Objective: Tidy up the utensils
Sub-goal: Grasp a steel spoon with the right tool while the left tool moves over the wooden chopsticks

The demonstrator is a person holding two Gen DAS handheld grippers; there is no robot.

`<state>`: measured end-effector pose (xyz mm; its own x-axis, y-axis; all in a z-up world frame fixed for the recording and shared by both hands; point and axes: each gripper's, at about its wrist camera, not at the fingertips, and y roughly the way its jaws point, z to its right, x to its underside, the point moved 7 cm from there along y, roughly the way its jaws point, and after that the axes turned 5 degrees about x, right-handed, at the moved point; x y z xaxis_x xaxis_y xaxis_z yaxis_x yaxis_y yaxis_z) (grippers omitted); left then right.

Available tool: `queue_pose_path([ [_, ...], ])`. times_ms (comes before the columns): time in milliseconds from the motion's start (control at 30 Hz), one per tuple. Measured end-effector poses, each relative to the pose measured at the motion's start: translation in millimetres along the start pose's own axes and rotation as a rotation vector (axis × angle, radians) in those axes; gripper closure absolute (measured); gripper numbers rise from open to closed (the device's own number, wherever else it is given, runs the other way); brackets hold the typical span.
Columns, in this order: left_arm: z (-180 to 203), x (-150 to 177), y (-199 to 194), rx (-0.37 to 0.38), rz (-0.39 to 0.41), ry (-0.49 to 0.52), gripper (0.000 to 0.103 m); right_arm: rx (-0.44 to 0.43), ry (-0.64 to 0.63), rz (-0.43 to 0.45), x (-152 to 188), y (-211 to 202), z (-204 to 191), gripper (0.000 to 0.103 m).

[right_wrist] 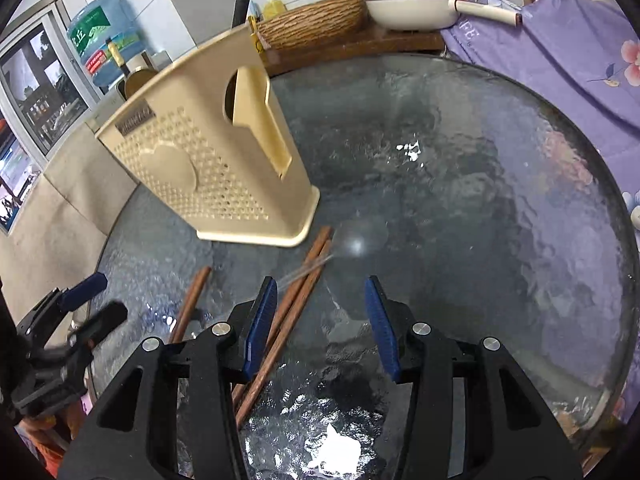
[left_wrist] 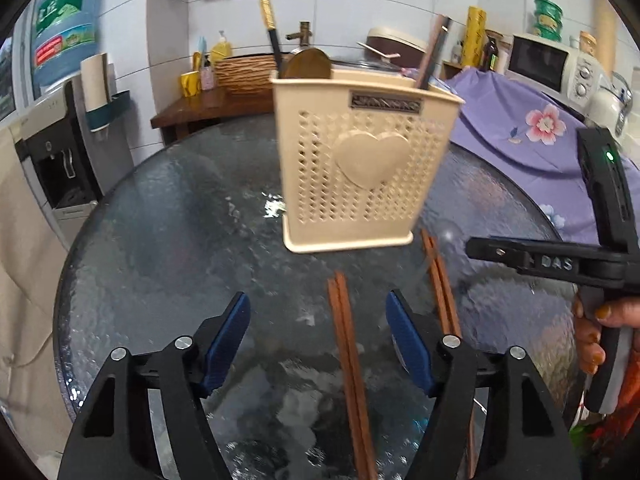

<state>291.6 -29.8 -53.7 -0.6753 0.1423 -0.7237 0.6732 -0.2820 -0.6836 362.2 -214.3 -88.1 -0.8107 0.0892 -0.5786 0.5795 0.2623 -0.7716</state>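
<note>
A cream perforated utensil holder [left_wrist: 360, 164] with a heart on its front stands on the round glass table [left_wrist: 168, 240]; it also shows in the right wrist view [right_wrist: 208, 160]. A dark-handled ladle [left_wrist: 276, 46] and chopsticks [left_wrist: 434, 54] stick out of its top. Two pairs of brown chopsticks lie on the glass in front of it: one pair [left_wrist: 350, 364] between my left gripper's fingers, the other [left_wrist: 442, 292] further right. My left gripper [left_wrist: 318, 340] is open and empty. My right gripper [right_wrist: 322, 324] is open and empty, with a chopstick pair [right_wrist: 288, 320] beside its left finger.
A water dispenser [left_wrist: 60, 128] stands left of the table. A wooden counter [left_wrist: 208, 108] behind holds a woven basket [left_wrist: 244, 72], bottles and a pan [right_wrist: 412, 8]. A purple floral cloth [left_wrist: 532, 128] covers something at the right, with a microwave [left_wrist: 548, 64] behind it.
</note>
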Motion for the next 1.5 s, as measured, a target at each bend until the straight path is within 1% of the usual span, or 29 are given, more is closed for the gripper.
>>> queue_pose_path([
  [100, 17, 10, 3, 0.025, -0.025, 0.035, 0.037, 0.003, 0.009, -0.021, 3, 8, -2, 0.057],
  [167, 22, 16, 7, 0.023, -0.036, 0.046, 0.038, 0.002, 0.02, -0.031, 4, 10, -1, 0.057],
  [267, 16, 23, 11, -0.007, -0.054, 0.047, 0.046, -0.008, 0.02, -0.038, 6, 10, -6, 0.057],
  [300, 13, 25, 12, -0.01, -0.065, 0.046, 0.05, -0.014, 0.005, -0.036, 7, 8, -10, 0.057],
  [333, 10, 27, 13, -0.011, -0.074, 0.044, 0.052, -0.015, -0.012, -0.03, 8, 6, -14, 0.057],
  [433, -2, 32, 15, -0.034, -0.095, 0.036, 0.055, -0.021, -0.122, -0.005, 18, -3, -36, 0.057],
  [467, -6, 34, 16, -0.039, -0.105, 0.032, 0.057, -0.04, -0.156, -0.012, 23, -3, -44, 0.057],
  [500, -9, 35, 16, -0.039, -0.112, 0.027, 0.058, -0.076, -0.197, -0.027, 31, -3, -55, 0.057],
  [567, -12, 38, 17, -0.028, -0.122, 0.021, 0.059, -0.105, -0.253, -0.04, 41, -4, -69, 0.057],
  [600, -13, 39, 17, -0.026, -0.124, 0.022, 0.059, -0.104, -0.285, -0.04, 45, -4, -76, 0.057],
  [700, -16, 43, 15, -0.038, -0.123, 0.025, 0.059, -0.052, -0.406, -0.019, 55, -4, -95, 0.057],
  [833, -25, 45, 11, -0.045, -0.118, -0.002, 0.059, -0.057, -0.461, -0.036, 63, -2, -106, 0.057],
  [967, -33, 43, 6, -0.051, -0.115, -0.015, 0.059, 0.001, -0.525, -0.042, 70, 8, -114, 0.057],
  [1100, -33, 45, 6, -0.021, -0.128, -0.019, 0.059, 0.031, -0.545, -0.075, 77, 16, -117, 0.057],
  [1167, -29, 47, 7, 0.003, -0.136, -0.015, 0.059, 0.019, -0.539, -0.074, 77, 17, -118, 0.064],
  [1233, -24, 49, 9, 0.018, -0.144, -0.008, 0.059, 0.012, -0.533, -0.08, 75, 21, -118, 0.065],
  [1367, -10, 55, 17, 0.032, -0.171, 0.039, 0.059, 0.009, -0.513, -0.07, 71, 19, -111, 0.065],
  [1500, -3, 57, 19, 0.052, -0.179, 0.042, 0.059, 0.008, -0.478, -0.037, 64, 8, -104, 0.065],
])
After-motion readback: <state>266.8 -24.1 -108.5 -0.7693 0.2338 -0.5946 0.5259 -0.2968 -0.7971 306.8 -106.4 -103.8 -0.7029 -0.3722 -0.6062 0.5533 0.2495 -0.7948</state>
